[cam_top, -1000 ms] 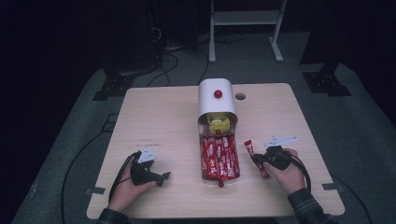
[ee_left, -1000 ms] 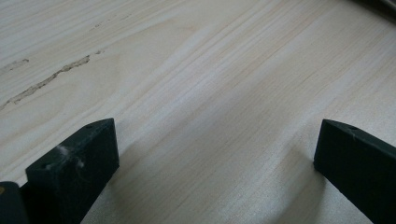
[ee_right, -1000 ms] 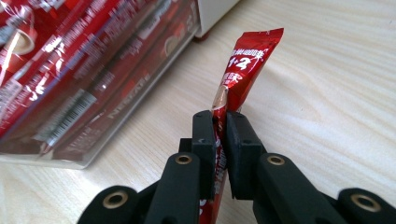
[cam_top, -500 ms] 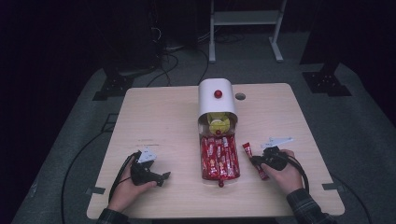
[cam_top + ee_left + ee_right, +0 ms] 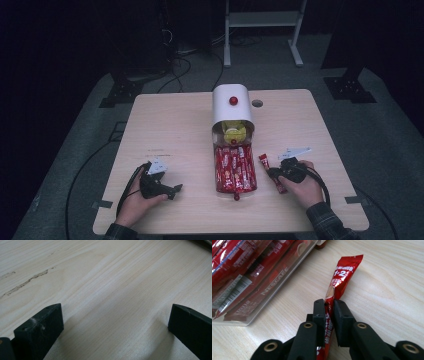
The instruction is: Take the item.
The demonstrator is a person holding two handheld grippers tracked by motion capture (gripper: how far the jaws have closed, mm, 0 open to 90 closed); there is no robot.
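On the right side of the tabletop (image 5: pixel 170 125), the right tool (image 5: pixel 329 302) is clenched on the lower half of 1 red coffee sachet (image 5: pixel 344 272), which lies just beside the clear tray (image 5: pixel 274 302) and points away from the hand. The step seems to be moving this sachet between the tray and the bare wood. To do it well, I would keep the grip firm but not crushing, because the packet is thin and the powder inside can shift. It is better to lift it a little before going sideways, so its far end does not catch the tray wall. The left tool (image 5: pixel 115 312) is released, its jaws wide apart over bare wood with nothing between them, and it should stay out of the way. By count I see 2 tools, 1 loose sachet, 1 tray, and 1 white box (image 5: pixel 231 107) with 1 red knob (image 5: pixel 233 100). The tray holds several more sachets, at least 4, but the exact number I cannot tell.
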